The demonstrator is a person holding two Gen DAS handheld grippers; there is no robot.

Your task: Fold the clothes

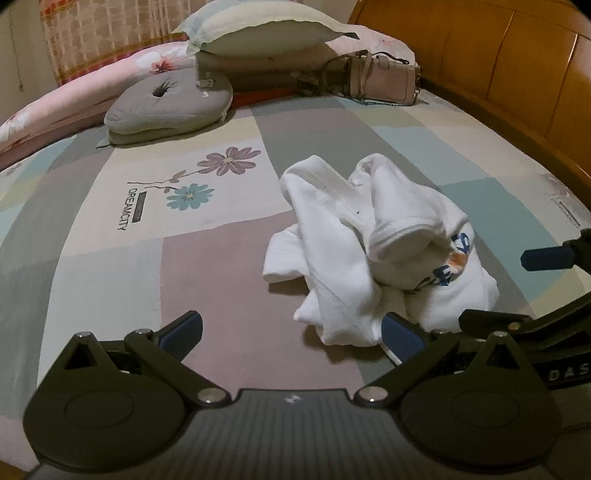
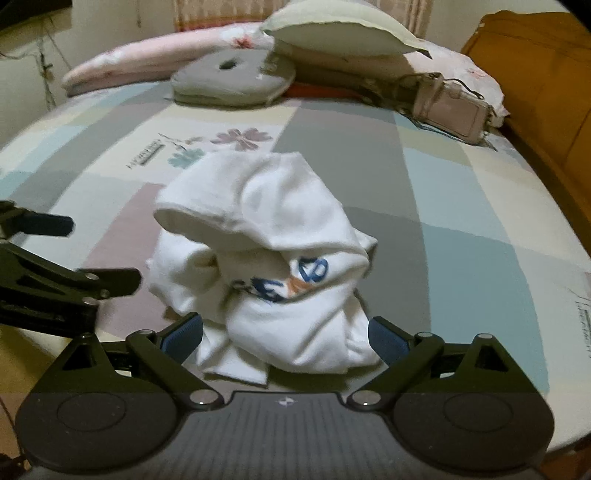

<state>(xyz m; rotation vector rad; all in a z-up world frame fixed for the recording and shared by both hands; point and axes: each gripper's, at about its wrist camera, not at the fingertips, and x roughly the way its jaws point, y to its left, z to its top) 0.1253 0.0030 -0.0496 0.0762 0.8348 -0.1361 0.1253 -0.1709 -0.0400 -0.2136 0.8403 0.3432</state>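
Left wrist view
Left gripper [image 1: 291, 334]: nearest the lens, jaws spread wide with nothing between them; its blue pads [image 1: 183, 332] hang just over the bedsheet.
White T-shirt [image 1: 373, 247]: crumpled in a heap on the sheet, ahead and to the right; its near edge lies at the gripper's right-hand pad, though contact cannot be told. Blue and orange print shows in a fold.
Bedsheet [image 1: 110, 266]: pastel patchwork with printed flowers and the word "DREAMCITY".
Right gripper [image 1: 546, 258]: enters from the right edge, one blue-padded finger beside the heap.
Grey cushion [image 1: 170, 107]: near the far side of the bed, with a dimple in its middle.
Handbag [image 1: 380, 83]: pale pink, on its side near the wooden headboard [image 1: 517, 48].
Pillow [image 1: 266, 27]: propped on pink floral bedding.

Right wrist view
Right gripper [image 2: 286, 334]: jaws wide apart, a pad at either side of the heap's near end, not closed on it.
White T-shirt [image 2: 266, 229]: bunched straight ahead, slightly blurred, print facing the lens.
Left gripper [image 2: 55, 258]: at the left edge, fingers apart, just beside the cloth.
Grey cushion [image 2: 232, 79], handbag [image 2: 450, 109]: well beyond the shirt.
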